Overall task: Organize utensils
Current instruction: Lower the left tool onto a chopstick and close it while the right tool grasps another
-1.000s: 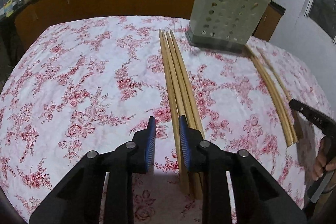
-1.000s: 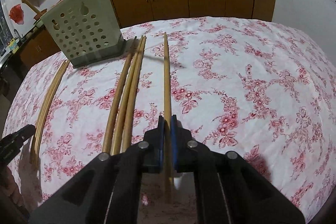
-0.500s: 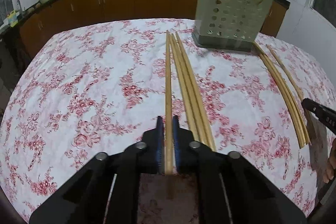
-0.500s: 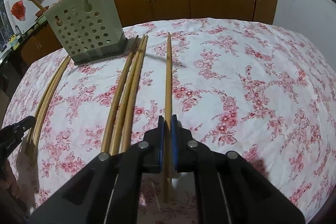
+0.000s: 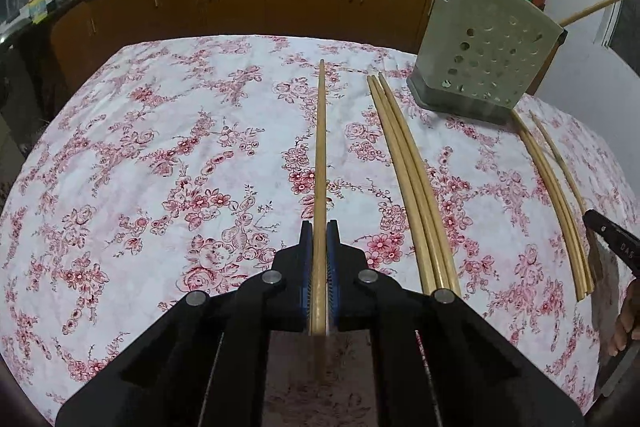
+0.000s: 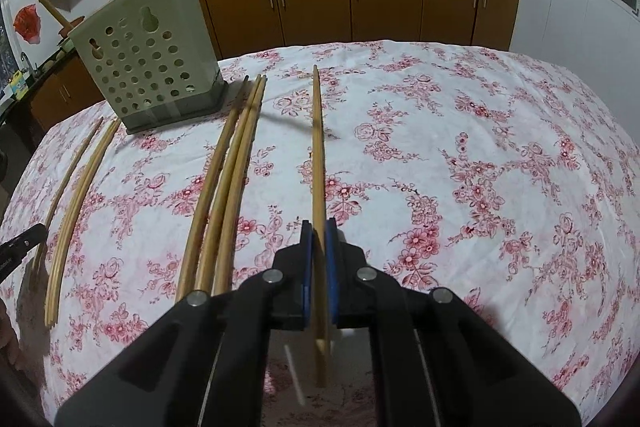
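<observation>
My left gripper (image 5: pixel 319 227) is shut on a long wooden chopstick (image 5: pixel 320 147) and holds it pointing away over the floral tablecloth (image 5: pixel 160 167). Three more chopsticks (image 5: pixel 412 179) lie to its right. My right gripper (image 6: pixel 319 225) is shut on another chopstick (image 6: pixel 318 147), with three chopsticks (image 6: pixel 228 179) lying to its left. The green perforated utensil holder (image 5: pixel 484 63) stands at the far side, also in the right wrist view (image 6: pixel 148 63), with wooden sticks standing in it.
More chopsticks (image 5: pixel 556 195) lie on the cloth beyond the holder's side, also seen in the right wrist view (image 6: pixel 72 211). Brown kitchen cabinets (image 6: pixel 352 3) with woks on the counter stand behind the table.
My left gripper closed on one chopstick from the group and moved it left, away from the other three. My right gripper keeps its chopstick, lifted slightly.
</observation>
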Available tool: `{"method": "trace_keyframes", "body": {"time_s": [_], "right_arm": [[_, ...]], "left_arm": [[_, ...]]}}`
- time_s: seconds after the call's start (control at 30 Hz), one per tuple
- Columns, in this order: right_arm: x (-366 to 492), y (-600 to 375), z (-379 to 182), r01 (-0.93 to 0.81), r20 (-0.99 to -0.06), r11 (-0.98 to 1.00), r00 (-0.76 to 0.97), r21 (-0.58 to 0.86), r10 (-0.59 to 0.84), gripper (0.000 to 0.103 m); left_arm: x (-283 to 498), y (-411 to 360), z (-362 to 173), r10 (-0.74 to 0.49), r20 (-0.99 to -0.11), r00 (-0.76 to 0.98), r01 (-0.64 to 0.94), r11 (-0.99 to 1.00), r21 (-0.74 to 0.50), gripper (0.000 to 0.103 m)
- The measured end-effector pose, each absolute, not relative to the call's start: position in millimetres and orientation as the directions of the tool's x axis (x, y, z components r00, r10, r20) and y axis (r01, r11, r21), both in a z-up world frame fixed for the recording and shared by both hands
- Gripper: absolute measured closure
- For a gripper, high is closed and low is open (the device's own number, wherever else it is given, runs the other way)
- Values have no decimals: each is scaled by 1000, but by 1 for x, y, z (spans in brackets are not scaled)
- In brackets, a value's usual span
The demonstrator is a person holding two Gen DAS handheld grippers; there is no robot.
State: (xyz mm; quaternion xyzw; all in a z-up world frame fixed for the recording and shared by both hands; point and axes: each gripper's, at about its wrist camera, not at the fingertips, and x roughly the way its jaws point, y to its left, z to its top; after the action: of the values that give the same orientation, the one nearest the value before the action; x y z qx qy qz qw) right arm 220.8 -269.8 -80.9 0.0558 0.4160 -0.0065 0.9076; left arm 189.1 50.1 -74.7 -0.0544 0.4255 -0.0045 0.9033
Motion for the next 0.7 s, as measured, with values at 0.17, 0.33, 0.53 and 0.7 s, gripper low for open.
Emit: {"method": "trace_keyframes", "body": {"time_s": [0.17, 0.33, 0.53, 0.7], "right_arm": [[221, -270, -81, 58, -756, 993, 654, 99, 37, 94], [220, -271, -81, 57, -756, 993, 654, 101, 39, 94], [220, -268, -82, 57, -756, 994, 653, 95, 35, 94], [219, -274, -83, 55, -750, 987, 657, 151, 78, 94]], "left_arm": [[189, 55, -76, -76, -765, 639, -38, 991, -130, 95], [188, 51, -76, -59, -768, 638, -39, 993, -109, 95], [188, 49, -76, -41, -770, 636, -38, 996, -85, 95], [188, 47, -75, -13, -773, 635, -38, 998, -48, 95]]}}
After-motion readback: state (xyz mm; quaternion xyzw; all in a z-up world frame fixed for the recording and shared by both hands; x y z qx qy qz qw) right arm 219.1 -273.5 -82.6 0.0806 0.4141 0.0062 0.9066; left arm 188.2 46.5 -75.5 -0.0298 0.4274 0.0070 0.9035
